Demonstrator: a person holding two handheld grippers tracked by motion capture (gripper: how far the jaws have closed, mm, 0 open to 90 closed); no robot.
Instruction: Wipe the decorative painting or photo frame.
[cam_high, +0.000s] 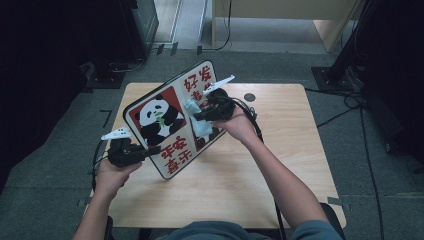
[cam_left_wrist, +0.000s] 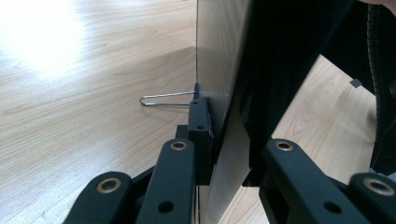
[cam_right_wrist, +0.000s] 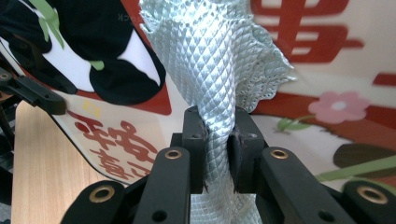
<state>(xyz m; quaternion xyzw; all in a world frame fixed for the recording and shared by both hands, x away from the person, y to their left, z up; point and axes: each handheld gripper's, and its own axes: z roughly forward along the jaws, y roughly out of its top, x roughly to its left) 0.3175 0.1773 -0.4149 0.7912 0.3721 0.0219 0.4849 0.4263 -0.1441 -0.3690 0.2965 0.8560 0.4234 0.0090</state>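
Observation:
A flat board (cam_high: 167, 107) with a panda picture and red characters stands tilted over the wooden table (cam_high: 290, 165). My left gripper (cam_high: 152, 149) is shut on the board's lower left edge, and the left gripper view shows the thin board (cam_left_wrist: 224, 60) edge-on between the jaws of my left gripper (cam_left_wrist: 229, 140). My right gripper (cam_high: 198, 116) is shut on a pale blue-green cloth (cam_high: 199, 125) that lies against the board's printed face. In the right gripper view the bunched cloth (cam_right_wrist: 217, 56) rises from my right gripper (cam_right_wrist: 219, 135) in front of the board (cam_right_wrist: 327, 70).
A thin wire loop (cam_left_wrist: 163, 99) sticks out from the board's back, just above the tabletop. A dark round grommet (cam_high: 249, 97) sits near the table's far edge. Cables (cam_high: 350, 107) trail over the floor on the right, and dark equipment (cam_high: 45, 75) stands at the left.

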